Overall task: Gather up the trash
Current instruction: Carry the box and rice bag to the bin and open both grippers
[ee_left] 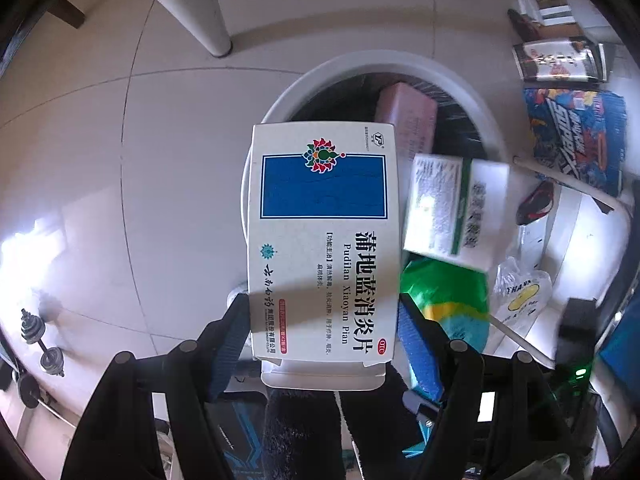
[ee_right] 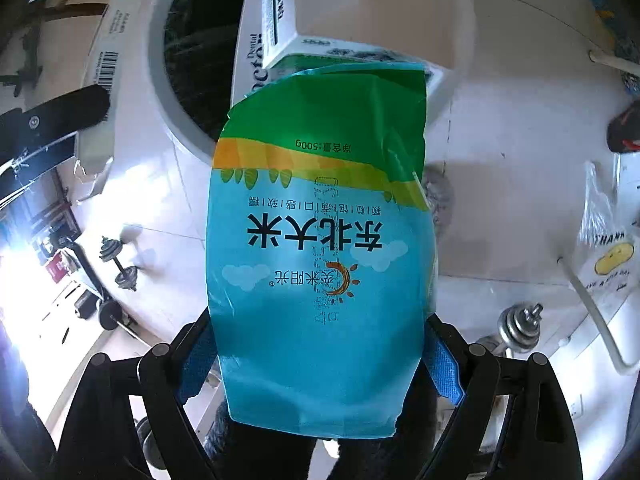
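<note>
Pale floor tiles surround a white trash bin. Left gripper fingers clamp a white-and-blue medicine box over its rim; right gripper fingers clasp a blue-green rice bag beside the bin, under a white-and-green box.

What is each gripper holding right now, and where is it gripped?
Left gripper: medicine box, clamped across its near end. Right gripper: rice bag, pinched across its lower sides.
</note>
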